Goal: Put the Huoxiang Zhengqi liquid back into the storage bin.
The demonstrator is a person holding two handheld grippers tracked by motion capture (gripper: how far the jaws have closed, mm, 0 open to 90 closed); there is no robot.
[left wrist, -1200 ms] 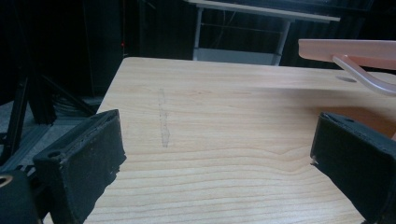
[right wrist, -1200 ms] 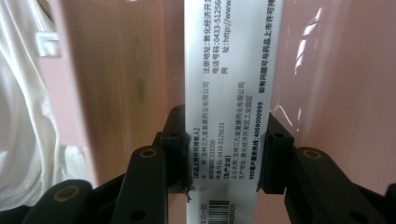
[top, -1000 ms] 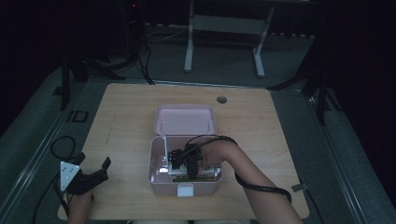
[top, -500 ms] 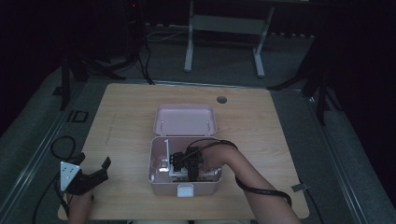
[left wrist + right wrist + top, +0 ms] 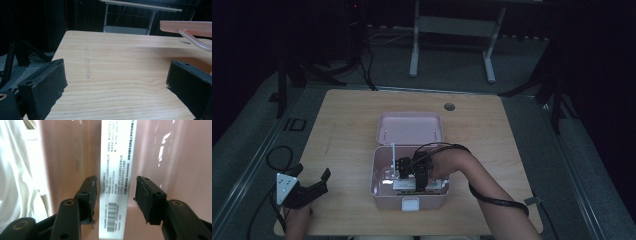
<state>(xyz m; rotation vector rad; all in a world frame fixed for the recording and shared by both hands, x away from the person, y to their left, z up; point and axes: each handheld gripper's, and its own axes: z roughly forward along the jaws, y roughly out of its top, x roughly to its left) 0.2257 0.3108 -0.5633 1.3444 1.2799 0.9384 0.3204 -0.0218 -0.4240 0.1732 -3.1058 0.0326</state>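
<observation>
Reaching into the box (image 5: 382, 187), my right hand-held gripper (image 5: 115, 200) straddles the upright strip (image 5: 117, 170), jaws apart, untouching; left hand-held gripper (image 5: 304, 187) rests agape, empty, left of box.

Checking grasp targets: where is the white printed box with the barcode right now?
In the right gripper view, the white printed box stands between the open right gripper jaws, inside the pink case, which sits near the table's front middle in the high view.
</observation>
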